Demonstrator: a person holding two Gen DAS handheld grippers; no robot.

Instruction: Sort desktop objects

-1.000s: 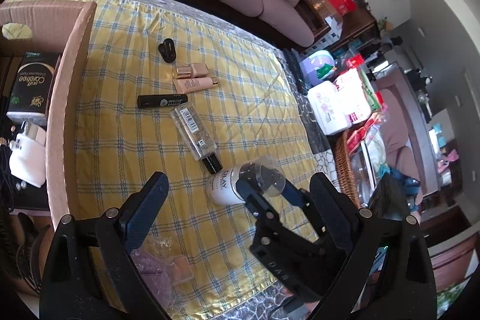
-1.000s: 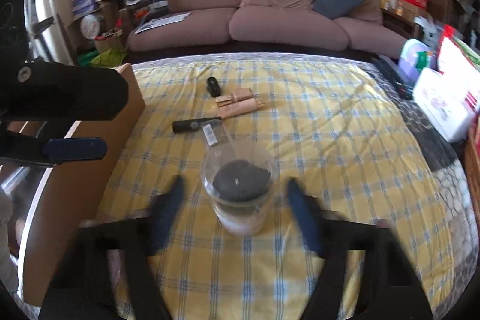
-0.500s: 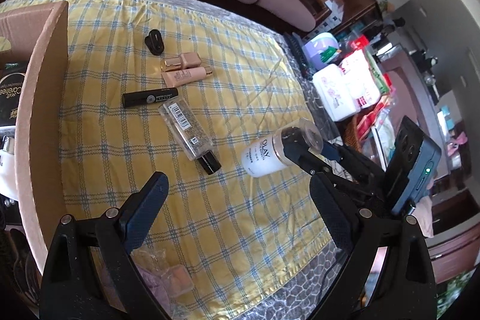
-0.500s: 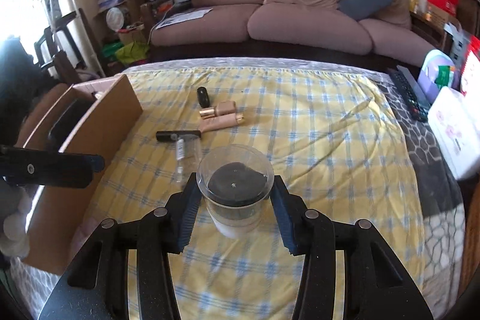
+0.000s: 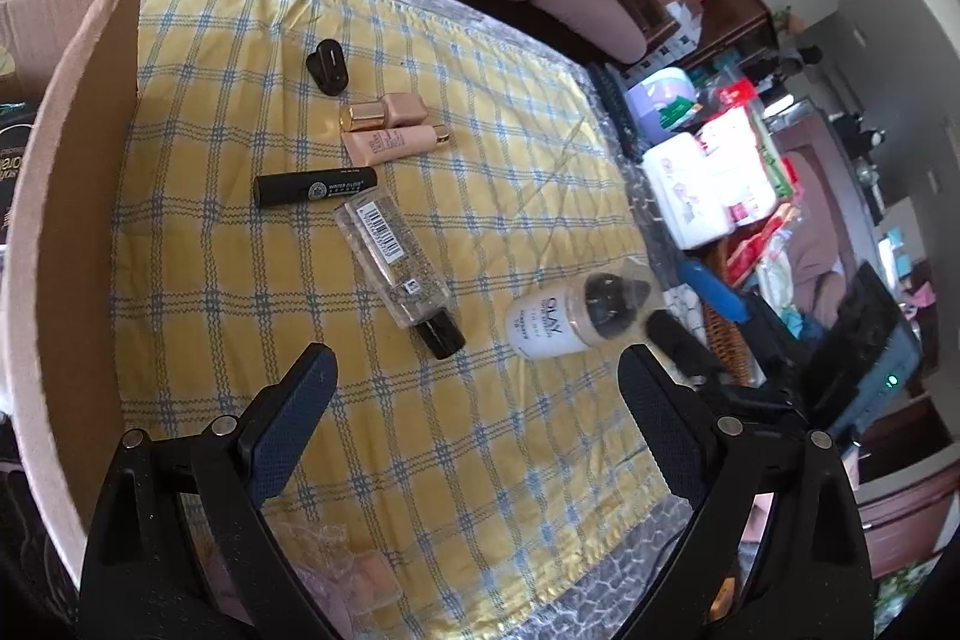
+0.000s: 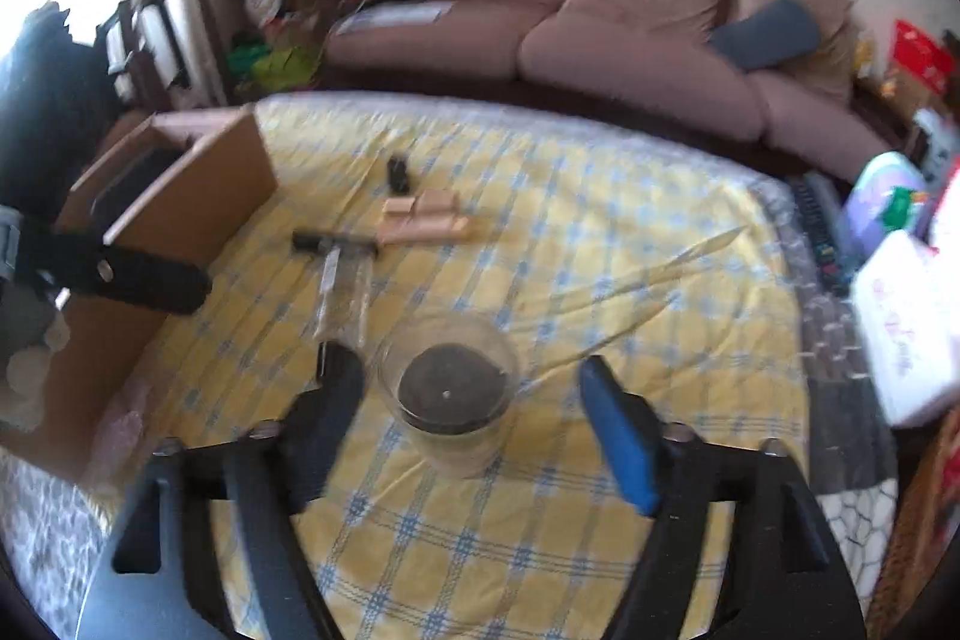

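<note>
One white jar, two beige tubes lie apart.

The right wrist view is blurred throughout; lettering on the clear-capped bottle cannot be read there. The cardboard box at the table's left edge is cut off by the frame, its contents largely hidden behind its wall. A crumpled plastic packet at the near edge is partly covered by the left gripper.
</note>
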